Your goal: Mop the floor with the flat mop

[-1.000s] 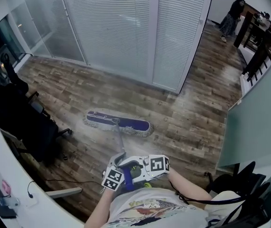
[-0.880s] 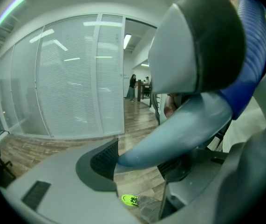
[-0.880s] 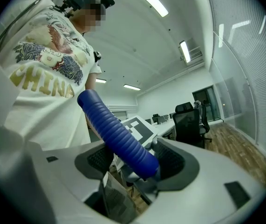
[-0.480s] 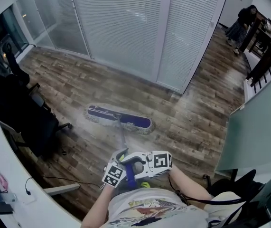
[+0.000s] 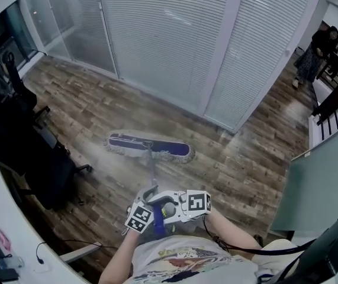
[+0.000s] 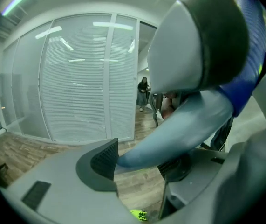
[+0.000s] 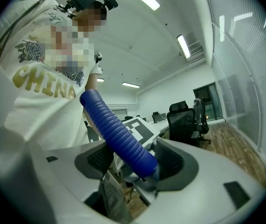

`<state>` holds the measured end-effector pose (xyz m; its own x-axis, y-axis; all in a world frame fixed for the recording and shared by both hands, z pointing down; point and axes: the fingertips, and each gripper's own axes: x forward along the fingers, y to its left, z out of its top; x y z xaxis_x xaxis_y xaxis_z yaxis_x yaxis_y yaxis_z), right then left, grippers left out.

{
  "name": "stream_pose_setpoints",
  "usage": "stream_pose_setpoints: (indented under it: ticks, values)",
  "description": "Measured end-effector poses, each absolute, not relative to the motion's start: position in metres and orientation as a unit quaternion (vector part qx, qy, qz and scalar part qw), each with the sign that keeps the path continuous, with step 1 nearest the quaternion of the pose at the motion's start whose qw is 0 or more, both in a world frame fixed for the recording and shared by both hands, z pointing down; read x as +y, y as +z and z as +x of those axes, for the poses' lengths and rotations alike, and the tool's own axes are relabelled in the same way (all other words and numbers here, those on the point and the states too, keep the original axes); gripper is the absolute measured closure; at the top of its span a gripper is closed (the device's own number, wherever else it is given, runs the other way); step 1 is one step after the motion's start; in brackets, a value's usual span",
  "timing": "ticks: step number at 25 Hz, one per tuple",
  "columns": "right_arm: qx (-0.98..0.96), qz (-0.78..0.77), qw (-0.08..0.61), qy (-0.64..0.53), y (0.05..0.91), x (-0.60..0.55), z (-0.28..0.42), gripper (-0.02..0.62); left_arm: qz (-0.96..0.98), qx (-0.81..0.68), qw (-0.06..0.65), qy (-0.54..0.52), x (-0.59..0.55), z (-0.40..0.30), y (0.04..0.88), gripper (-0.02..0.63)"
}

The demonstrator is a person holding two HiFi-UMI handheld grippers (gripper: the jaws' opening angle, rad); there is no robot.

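Left claw (image 5: pixel 149 201) and right claw (image 5: pixel 171 206) clamped the blue-gripped grey handle (image 5: pixel 151 169); purple flat mop pad (image 5: pixel 149 147) at 12 o'clock judged to need even pressure.

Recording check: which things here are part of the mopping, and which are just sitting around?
In the job:
- flat mop head, on the wood floor
- mop handle, gripped by the left tongs and right tongs

Just about:
- black office chair
- person far off
- blind-covered glass partition

Mop head (image 5: pixel 149 147) on floor (image 5: pixel 97 108); chair (image 5: pixel 21 144) to L.
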<state>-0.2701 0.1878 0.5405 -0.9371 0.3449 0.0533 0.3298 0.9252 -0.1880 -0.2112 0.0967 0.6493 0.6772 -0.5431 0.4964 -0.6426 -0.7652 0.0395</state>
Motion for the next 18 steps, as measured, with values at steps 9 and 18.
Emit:
stream_pose_setpoints:
  ticks: [9,18]
  values:
    - [-0.986,-0.142,0.026,0.087,0.523,0.051,-0.336,0.33,0.915,-0.322,0.106,0.22,-0.037,-0.274,0.634,0.397]
    - [-0.983,-0.158,0.055,0.08,0.547,-0.02,-0.351,0.327,0.913,-0.312,0.087,0.246,-0.112,-0.288,0.656,0.397]
